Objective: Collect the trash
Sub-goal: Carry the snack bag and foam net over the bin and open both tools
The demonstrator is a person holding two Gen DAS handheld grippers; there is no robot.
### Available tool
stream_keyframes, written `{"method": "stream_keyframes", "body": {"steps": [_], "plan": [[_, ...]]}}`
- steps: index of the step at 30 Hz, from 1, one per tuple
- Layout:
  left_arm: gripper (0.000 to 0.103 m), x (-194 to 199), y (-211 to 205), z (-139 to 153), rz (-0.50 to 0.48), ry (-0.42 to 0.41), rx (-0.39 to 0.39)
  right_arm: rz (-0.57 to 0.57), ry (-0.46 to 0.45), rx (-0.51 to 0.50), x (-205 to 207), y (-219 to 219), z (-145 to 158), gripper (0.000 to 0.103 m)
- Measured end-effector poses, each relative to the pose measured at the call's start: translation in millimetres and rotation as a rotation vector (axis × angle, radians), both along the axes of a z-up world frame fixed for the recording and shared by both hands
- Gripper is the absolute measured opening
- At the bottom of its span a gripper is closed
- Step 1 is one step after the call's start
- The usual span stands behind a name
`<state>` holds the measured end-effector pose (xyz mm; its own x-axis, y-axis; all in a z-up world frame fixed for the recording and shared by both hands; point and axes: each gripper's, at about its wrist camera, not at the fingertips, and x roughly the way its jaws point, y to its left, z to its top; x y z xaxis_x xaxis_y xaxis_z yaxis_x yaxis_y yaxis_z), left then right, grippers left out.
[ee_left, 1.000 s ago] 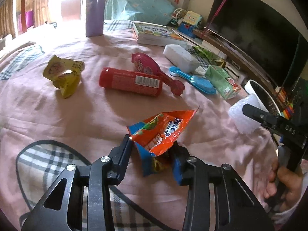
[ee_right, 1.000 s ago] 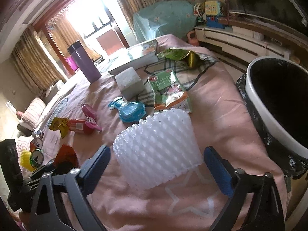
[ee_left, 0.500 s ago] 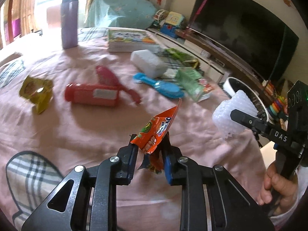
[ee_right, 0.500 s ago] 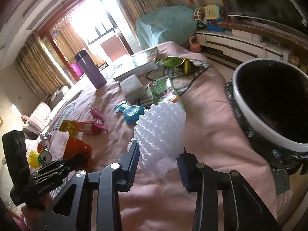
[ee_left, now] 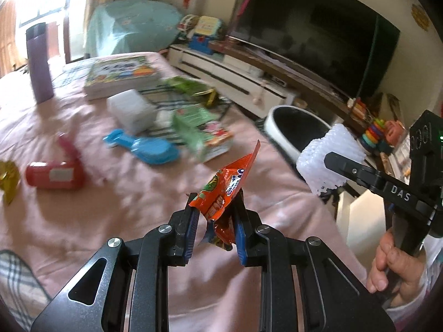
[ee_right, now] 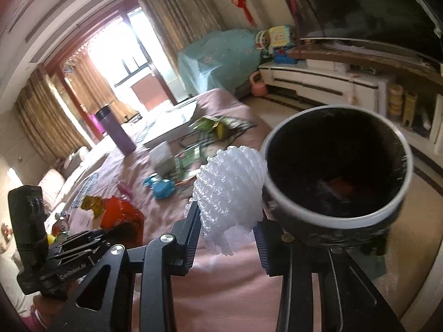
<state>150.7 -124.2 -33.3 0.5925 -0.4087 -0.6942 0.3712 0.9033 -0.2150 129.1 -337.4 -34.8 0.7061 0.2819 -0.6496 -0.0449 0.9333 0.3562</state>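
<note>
My left gripper point(ee_left: 215, 231) is shut on an orange snack wrapper point(ee_left: 225, 185), held up above the pink bedspread point(ee_left: 116, 193). My right gripper point(ee_right: 227, 238) is shut on a white foam net sleeve point(ee_right: 229, 185), squeezed between the blue pads and lifted off the bed. The same foam sleeve point(ee_left: 329, 160) shows at the right of the left wrist view, close to the bin. A white-rimmed trash bin point(ee_right: 398, 199) with a black liner stands just right of the foam, beside the bed. In the right wrist view the left gripper and orange wrapper point(ee_right: 119, 210) sit low at the left.
On the bed lie a green snack packet point(ee_left: 199, 130), a blue brush point(ee_left: 146, 149), a red tube point(ee_left: 52, 175), a white box point(ee_left: 130, 110), a book point(ee_left: 121, 76), a purple flask point(ee_left: 40, 63) and a yellow wrapper point(ee_left: 7, 178). A TV point(ee_left: 310, 41) and low cabinet stand behind.
Both grippers closed on their items and lifted them off the bed. Both then swung right, toward the bin, which now looms larger in the right wrist view.
</note>
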Motion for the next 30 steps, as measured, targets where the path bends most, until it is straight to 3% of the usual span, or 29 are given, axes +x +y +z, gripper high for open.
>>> {"method": "stream_keyframes", "body": {"steps": [11,30], "plan": [[0.022,14.1,-64.9,14.5,-0.101,-0.022,0.013,-0.116,-0.018,-0.015,-1.5,-60.7,7.8,0.037],[0.022,53.7,-134.2,22.7,-0.153,-0.006,0.03,-0.156,0.019,-0.084,17.0,-107.2,2.9,0.04]]}}
